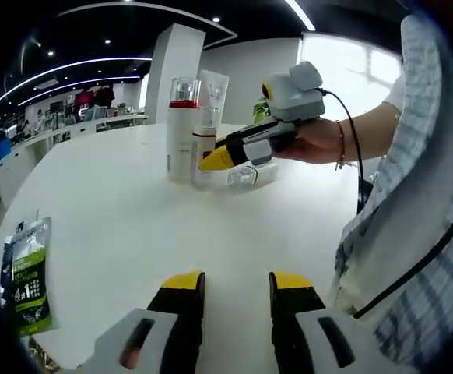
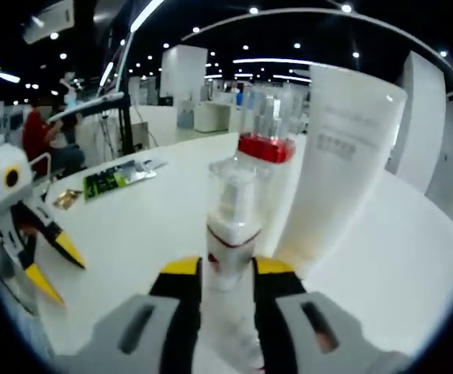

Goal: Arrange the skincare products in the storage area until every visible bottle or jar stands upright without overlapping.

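In the right gripper view, right gripper (image 2: 217,273) with its 2 yellow-tipped jaws clamped on the small pump bottle (image 2: 228,234), pressed to either side of its lower body just below a thin red band. Standing upright between the jaws, clear cap over a white pump head, cream-coloured contents below. Directly behind that bottle, touching or nearly so, a taller red-collared bottle (image 2: 267,132) with a clear cap. Just to the right of the small pump bottle, a tall white tube (image 2: 339,156) with faint grey print, leaning slightly. All 3 grouped on the round white table (image 2: 149,218). Well to the left of the pump bottle, green sachets (image 2: 110,181) lying flat near the table edge.

In the left gripper view, left gripper (image 1: 234,284) held low over the near table edge (image 1: 133,226), jaws apart with nothing between them, well short of the bottles. Beyond it, right gripper (image 1: 211,160) in a person's hand (image 1: 316,140), closed on the small pump bottle (image 1: 203,152). Just beside that bottle, a clear bottle (image 1: 254,175) lying on its side on the table. Red-collared bottle (image 1: 181,128) and white tube (image 1: 211,93) upright behind. Green sachet (image 1: 26,273) far left of the pump bottle, at the table rim.
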Demonstrator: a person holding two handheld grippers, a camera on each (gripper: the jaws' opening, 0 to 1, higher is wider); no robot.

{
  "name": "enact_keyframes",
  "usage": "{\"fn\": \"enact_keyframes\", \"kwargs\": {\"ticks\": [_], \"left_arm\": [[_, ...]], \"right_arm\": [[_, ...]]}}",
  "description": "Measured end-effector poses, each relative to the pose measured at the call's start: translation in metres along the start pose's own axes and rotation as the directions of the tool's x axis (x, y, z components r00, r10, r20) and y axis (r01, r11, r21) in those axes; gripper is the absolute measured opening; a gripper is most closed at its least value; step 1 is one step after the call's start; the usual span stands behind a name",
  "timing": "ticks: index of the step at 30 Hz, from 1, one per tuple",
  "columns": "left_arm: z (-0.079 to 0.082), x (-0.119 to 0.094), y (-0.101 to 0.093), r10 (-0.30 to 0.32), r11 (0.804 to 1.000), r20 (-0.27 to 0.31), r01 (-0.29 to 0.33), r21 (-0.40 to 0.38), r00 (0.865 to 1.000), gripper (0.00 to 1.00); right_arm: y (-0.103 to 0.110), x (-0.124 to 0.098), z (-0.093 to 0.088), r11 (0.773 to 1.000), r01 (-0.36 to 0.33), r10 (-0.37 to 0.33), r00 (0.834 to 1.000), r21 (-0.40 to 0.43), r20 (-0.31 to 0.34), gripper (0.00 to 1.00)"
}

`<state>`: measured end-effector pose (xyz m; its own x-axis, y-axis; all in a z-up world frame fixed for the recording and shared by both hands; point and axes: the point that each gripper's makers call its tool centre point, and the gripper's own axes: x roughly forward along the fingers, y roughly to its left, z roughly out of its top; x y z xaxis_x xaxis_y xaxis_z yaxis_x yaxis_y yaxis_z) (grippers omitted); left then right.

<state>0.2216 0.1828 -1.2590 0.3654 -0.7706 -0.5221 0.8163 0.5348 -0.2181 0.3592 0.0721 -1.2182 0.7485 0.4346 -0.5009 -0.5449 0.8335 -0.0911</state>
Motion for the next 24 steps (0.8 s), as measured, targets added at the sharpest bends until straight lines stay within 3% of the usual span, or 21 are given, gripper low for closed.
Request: {"fn": "enact_keyframes", "kwargs": {"ticks": [14, 20, 24], "left_arm": [[-0.001, -0.003, 0.001, 0.009, 1.0, 0.005, -0.009, -0.009, 1.0, 0.33], [-0.001, -0.004, 0.001, 0.011, 1.0, 0.005, -0.011, -0.015, 1.0, 0.33], [-0.001, -0.005, 0.001, 0.009, 1.0, 0.01, -0.009, -0.022, 1.0, 0.33]], "right_arm": [[-0.001, 0.003, -0.002, 0.999, -0.012, 0.011, 1.0, -0.031, -0.018, 0.23], [-0.004, -0.021, -0.001, 0.999, -0.032, 0.033, 0.999, -0.035, 0.008, 0.28], [-0.025, -0.045, -0.015, 0.996, -0.031, 0.03, 0.999, -0.08, -0.016, 0.3]]}}
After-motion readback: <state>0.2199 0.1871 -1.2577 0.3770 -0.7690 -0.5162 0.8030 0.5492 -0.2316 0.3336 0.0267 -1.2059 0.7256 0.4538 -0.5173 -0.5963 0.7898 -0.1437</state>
